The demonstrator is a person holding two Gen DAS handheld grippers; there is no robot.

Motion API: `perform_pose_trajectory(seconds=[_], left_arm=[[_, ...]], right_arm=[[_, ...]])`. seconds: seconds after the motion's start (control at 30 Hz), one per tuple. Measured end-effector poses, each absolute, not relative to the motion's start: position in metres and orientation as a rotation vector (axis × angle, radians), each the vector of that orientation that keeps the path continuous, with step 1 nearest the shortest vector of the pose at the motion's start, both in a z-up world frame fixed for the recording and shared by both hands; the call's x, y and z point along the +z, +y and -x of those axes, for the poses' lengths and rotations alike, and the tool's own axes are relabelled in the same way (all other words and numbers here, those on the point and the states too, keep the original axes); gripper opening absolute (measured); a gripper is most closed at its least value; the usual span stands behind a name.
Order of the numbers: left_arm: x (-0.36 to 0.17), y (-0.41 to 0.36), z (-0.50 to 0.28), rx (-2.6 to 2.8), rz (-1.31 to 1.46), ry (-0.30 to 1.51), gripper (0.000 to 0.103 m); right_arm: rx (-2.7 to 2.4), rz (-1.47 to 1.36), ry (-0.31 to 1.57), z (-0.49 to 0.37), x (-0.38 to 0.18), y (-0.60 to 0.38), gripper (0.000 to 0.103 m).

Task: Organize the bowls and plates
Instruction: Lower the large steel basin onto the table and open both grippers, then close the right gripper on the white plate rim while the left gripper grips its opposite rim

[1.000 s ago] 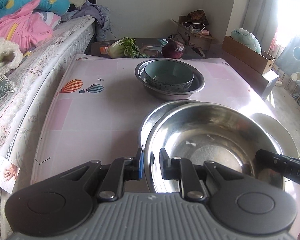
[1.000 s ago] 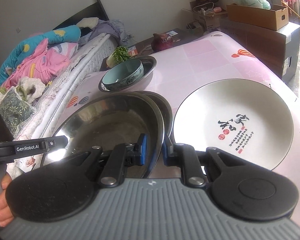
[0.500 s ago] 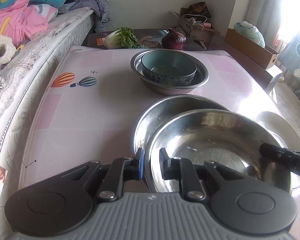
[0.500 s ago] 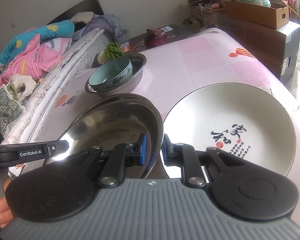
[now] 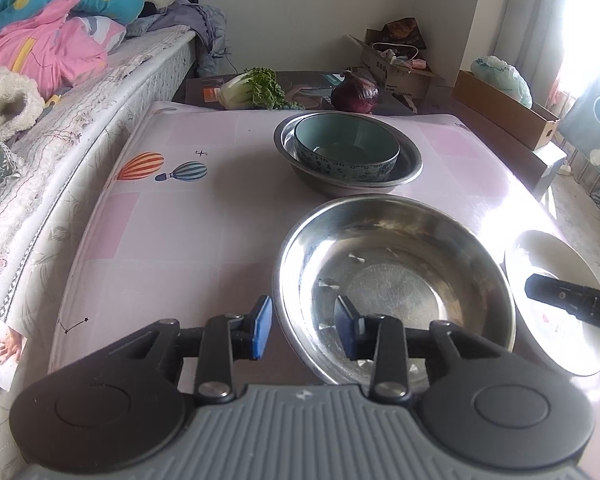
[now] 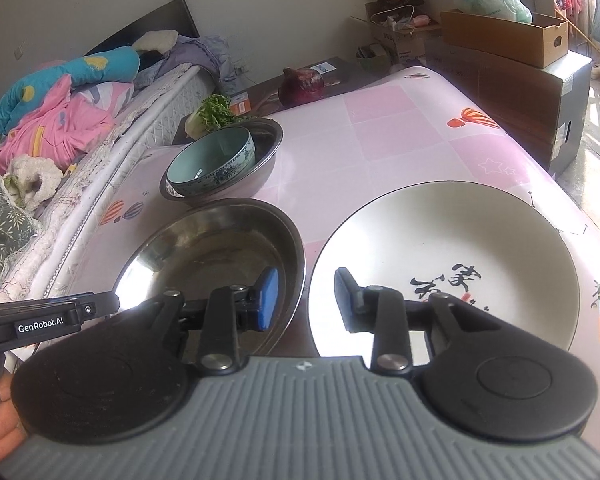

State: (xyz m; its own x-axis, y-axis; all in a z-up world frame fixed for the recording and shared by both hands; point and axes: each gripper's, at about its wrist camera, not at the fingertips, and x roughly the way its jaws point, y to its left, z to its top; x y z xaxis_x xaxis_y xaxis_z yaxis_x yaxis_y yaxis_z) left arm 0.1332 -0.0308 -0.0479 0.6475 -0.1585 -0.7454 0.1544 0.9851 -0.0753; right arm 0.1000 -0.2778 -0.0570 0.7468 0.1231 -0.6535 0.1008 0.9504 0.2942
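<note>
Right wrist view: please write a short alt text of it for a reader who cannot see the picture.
The right gripper, jaws just opened, straddles the near rim of a large steel bowl without pressing it; a white plate with black calligraphy lies beside it on a pink tablecloth. Behind, a blue ceramic bowl sits inside another steel bowl.

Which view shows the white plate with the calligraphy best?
Right wrist. The white plate fills the right half of it, with rim and black characters clear. In the left wrist view the plate is a washed-out sliver at the right edge, partly behind the right tool; no characters are readable.
</note>
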Motion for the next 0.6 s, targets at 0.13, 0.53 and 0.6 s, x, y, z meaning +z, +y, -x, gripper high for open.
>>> perform_pose_trajectory(seconds=[0.13,0.53,0.6], left_arm=[[-0.044,-0.032,-0.119,-0.187,0.001,0.846,0.055],[-0.046,-0.067,-0.060,-0.328,-0.049,0.880,0.070],[-0.050,-0.078,-0.054,-0.357,-0.053,0.894,0.070]], right_arm=[[-0.005,-0.350,0.706,-0.085,-0.054,-0.292,0.040],[-0.178,-0.456,0.625,-0.022,-0.055,-0.394,0.044],[-0.177,-0.483,0.623,-0.016,-0.060,-0.417,0.044]])
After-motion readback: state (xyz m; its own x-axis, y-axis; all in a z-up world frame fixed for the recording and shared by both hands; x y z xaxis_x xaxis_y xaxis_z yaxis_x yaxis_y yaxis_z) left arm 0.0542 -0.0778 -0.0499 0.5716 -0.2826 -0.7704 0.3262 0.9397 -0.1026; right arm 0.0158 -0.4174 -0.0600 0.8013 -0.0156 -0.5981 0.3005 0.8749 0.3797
